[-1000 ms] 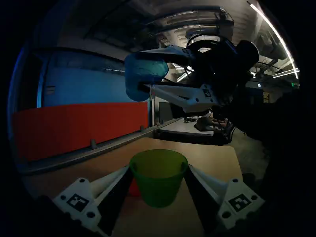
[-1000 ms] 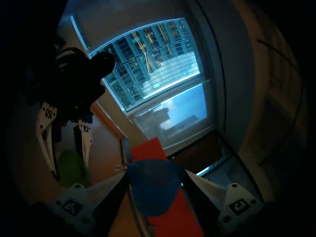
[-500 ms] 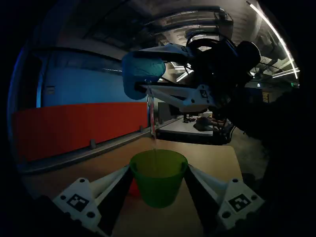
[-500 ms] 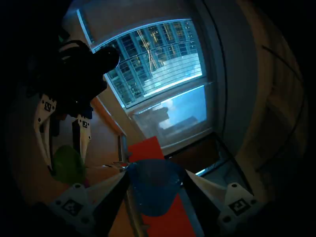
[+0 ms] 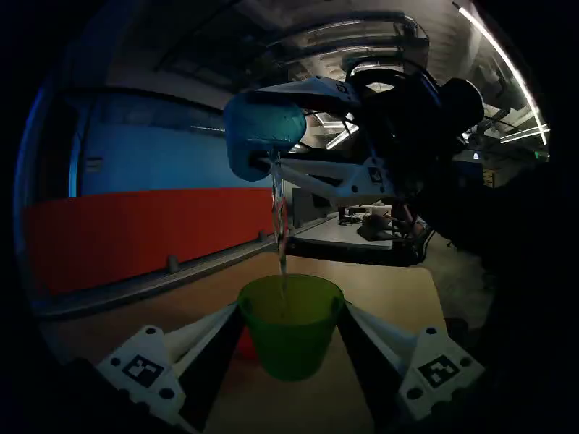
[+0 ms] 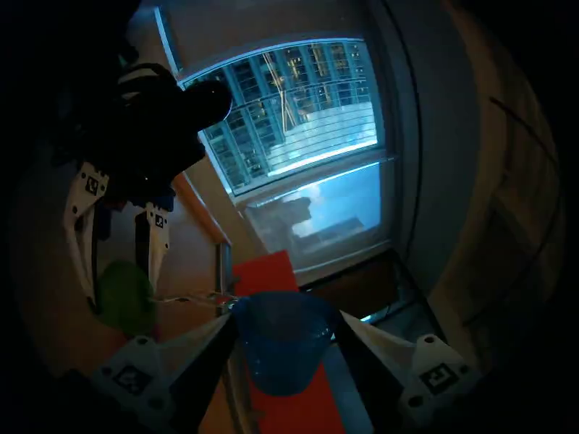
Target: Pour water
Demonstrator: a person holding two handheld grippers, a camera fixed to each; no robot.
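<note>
Water [image 5: 280,224] falls: right tongs [image 6: 285,320] clamp blue cup [image 6: 281,356] above left tongs [image 5: 289,311] clamping green cup [image 5: 291,343].

The green cup [image 5: 291,340] looks like smooth, translucent plastic; the blue cup [image 5: 262,137] likewise, faintly glossy; the water [image 5: 279,224] is clear and glinting; the left tool [image 5: 290,309] is matt white plastic; the bench [image 5: 394,289] is smooth, wood-toned and matt.

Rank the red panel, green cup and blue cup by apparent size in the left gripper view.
1. red panel
2. green cup
3. blue cup, slightly smaller-looking but farther off, so the cups' true order is unsure.
</note>
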